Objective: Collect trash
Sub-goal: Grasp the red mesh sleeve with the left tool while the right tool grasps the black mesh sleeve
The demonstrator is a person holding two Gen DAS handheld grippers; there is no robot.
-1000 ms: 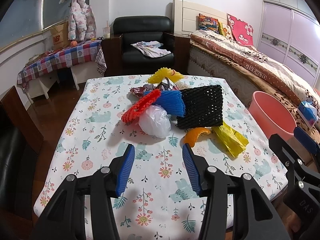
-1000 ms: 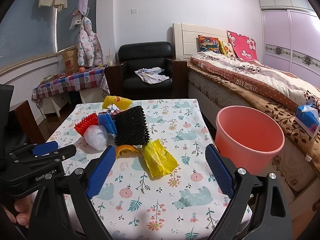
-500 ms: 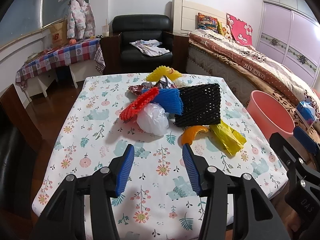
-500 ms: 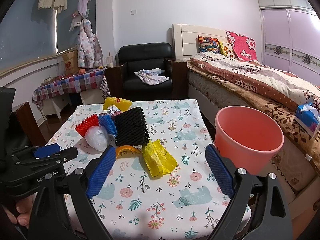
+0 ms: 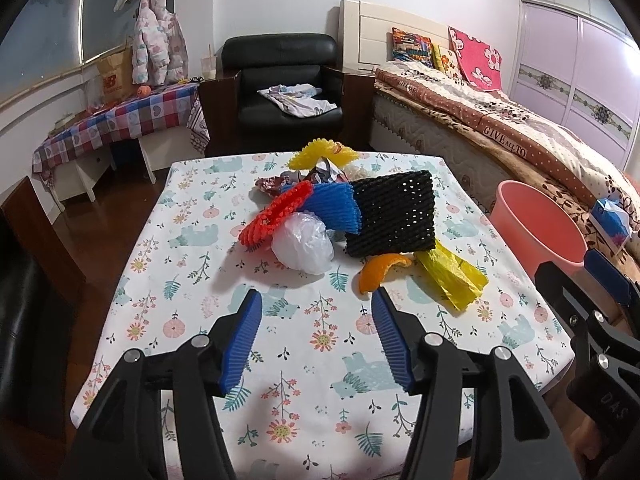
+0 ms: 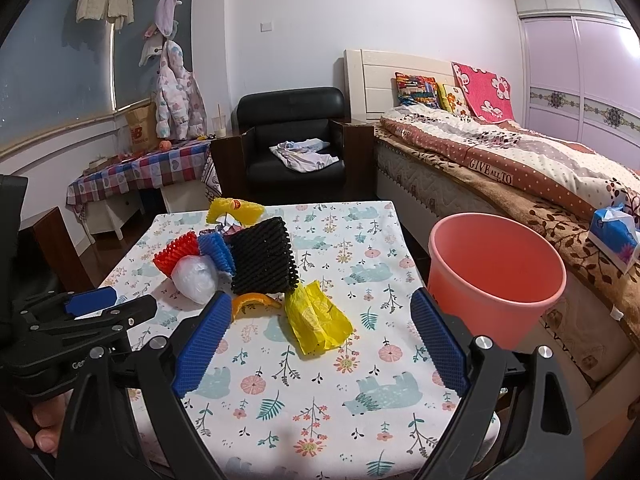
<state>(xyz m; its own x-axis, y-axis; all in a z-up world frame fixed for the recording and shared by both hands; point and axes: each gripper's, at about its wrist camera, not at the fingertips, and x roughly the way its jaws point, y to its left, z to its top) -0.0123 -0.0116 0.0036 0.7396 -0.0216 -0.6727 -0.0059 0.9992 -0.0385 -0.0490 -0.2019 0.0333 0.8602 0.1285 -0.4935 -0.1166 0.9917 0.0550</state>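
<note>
A pile of trash lies mid-table: a black foam net (image 5: 394, 216), blue foam net (image 5: 332, 208), red foam net (image 5: 276, 216), white plastic bag (image 5: 304, 244), orange peel (image 5: 380, 270), yellow plastic bag (image 5: 452, 276) and a yellow foam net (image 5: 320, 152) behind. A pink bucket (image 6: 496, 268) stands off the table's right edge. My left gripper (image 5: 316, 304) hovers over the tablecloth short of the white bag, its jaws opening with nothing between them. My right gripper (image 6: 320, 304) is wide open before the yellow bag (image 6: 316, 320) and orange peel (image 6: 256, 300), holding nothing.
The floral tablecloth (image 5: 192, 240) covers a low table. A bed (image 6: 520, 168) runs along the right, with a tissue pack (image 6: 612, 236) on it. A black armchair (image 5: 288, 84) stands behind the table and a checked side table (image 5: 120, 120) at the back left.
The left gripper's jaws have spread wider. Both hands stay where they were, and the trash pile has not moved.
</note>
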